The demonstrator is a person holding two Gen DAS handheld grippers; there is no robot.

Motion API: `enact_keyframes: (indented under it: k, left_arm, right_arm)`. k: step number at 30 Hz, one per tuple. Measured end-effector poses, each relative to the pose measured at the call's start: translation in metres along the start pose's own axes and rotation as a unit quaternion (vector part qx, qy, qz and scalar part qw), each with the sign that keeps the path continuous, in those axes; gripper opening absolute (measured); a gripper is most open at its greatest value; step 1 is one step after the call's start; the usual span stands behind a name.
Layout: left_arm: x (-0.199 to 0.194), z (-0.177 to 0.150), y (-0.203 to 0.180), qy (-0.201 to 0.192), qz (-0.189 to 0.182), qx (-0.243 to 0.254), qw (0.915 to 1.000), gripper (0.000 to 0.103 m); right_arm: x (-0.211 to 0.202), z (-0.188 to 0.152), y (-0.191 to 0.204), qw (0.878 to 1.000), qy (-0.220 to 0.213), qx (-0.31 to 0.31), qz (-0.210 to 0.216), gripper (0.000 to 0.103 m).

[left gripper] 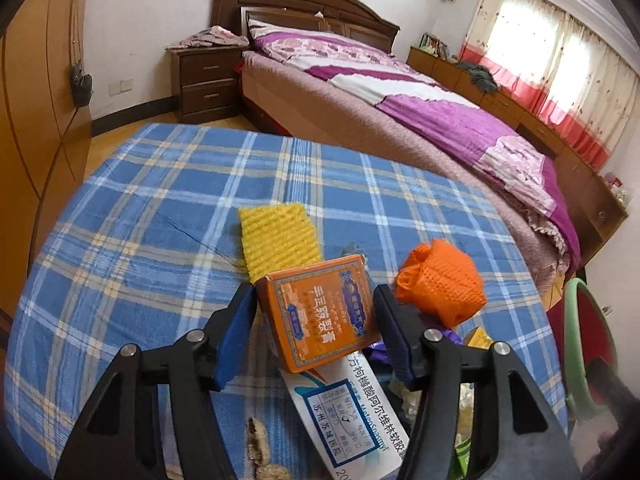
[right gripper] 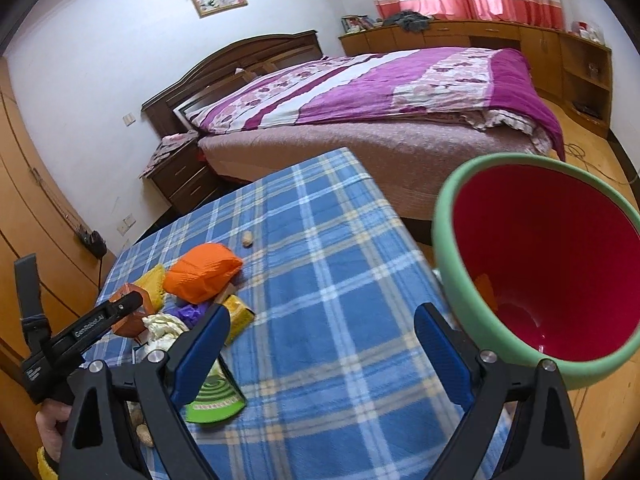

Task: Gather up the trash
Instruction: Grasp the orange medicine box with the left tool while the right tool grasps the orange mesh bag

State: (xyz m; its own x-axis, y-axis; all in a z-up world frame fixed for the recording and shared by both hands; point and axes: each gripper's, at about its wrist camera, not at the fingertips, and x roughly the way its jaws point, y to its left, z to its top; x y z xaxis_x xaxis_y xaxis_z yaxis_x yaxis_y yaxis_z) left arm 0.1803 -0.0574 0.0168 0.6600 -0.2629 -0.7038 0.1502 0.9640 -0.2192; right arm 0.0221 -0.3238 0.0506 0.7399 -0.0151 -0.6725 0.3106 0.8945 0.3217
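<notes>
Tongs first: your left gripper [left gripper: 316,312] was partly spread, its blue pads on either side of the orange box [left gripper: 320,316]. Both pads lay against the box's edges or just short of them; the fisheye did not settle whether they pinched it. The box sat tilted on top of a white carton [left gripper: 352,412], over the blue plaid cloth [left gripper: 160,200]. Its label carried large white Chinese characters, upside down to the camera. The carton's print was also Chinese, with a boxed blue stamp and part of a Latin word that was hard to read.

Your right gripper [right gripper: 320,344] was spread wide and held nothing, only cloth showing between its pads. Beside its right finger stood the bin [right gripper: 444,240], green outside and red inside.

An orange net [left gripper: 440,288], a yellow net [left gripper: 280,236] and a green packet [right gripper: 216,400] lay near the box.
</notes>
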Motion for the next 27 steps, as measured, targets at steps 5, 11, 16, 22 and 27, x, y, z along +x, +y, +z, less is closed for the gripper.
enact_keyframes:
  k: [5,11,16,22,27]
  left_arm:
    - [-0.007,0.011,0.012,-0.022,0.02,0.002,0.9996,0.061]
    - [-0.003,0.016,0.039,-0.048,0.055,-0.017,0.9972,0.061]
    - [0.003,0.014,0.055,-0.052,0.059,-0.037,0.9962,0.061]
    - [0.005,0.012,0.062,-0.048,0.048,-0.048,0.9965,0.061]
    - [0.007,0.009,0.061,-0.041,0.038,-0.049,0.9972,0.061]
  right_arm:
    - [0.013,0.007,0.024,1.0,0.006,-0.022,0.011,0.095]
    - [0.034,0.014,0.054,0.998,0.02,-0.051,0.028,0.095]
    - [0.061,0.02,0.077,0.996,0.04,-0.075,0.031,0.095]
    - [0.088,0.025,0.1,0.993,0.055,-0.097,0.033,0.095]
    - [0.107,0.025,0.11,0.992,0.065,-0.101,0.026,0.095]
